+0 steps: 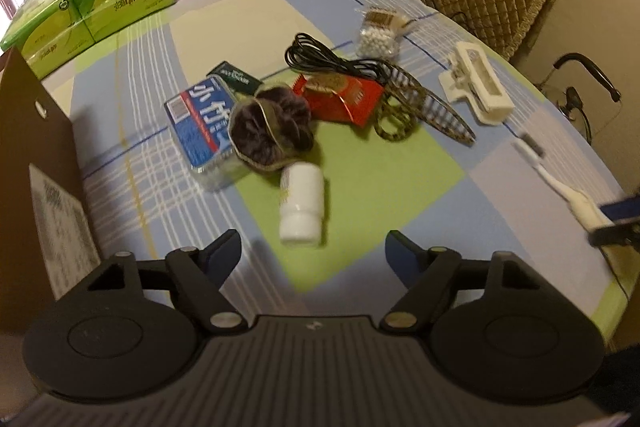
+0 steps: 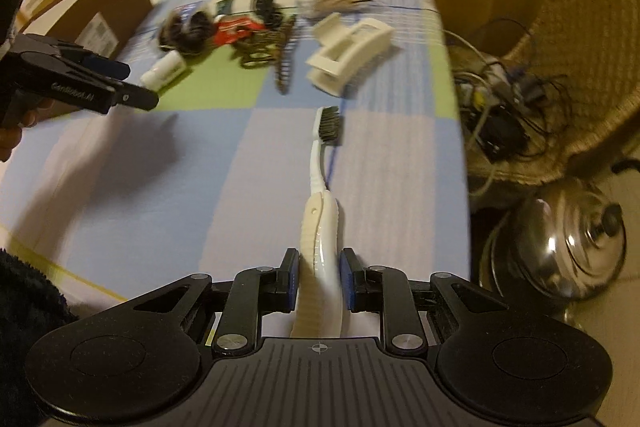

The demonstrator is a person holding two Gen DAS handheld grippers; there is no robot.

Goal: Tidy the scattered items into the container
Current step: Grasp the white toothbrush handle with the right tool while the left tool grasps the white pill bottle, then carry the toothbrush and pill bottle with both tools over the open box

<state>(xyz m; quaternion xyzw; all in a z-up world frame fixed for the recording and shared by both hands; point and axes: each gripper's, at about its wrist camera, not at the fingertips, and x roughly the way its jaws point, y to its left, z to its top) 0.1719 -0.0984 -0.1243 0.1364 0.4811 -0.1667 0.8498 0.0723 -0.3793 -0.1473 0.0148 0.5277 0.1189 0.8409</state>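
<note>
On table, one toothbrush (image 2: 320, 223), one bottle (image 1: 301, 205)

Your left gripper (image 1: 312, 247) is matte black, with two round discs flanking a ribbed centre plate, silver rivets at the linkage joints and triangular cut-outs in the arms. Its fingers (image 1: 224, 251) carry dark blue pads. Your right gripper (image 2: 319, 279) has the same build, with a small crosshair mark on its plate. Your sleeve (image 2: 24, 307) is fuzzy and black.
</note>
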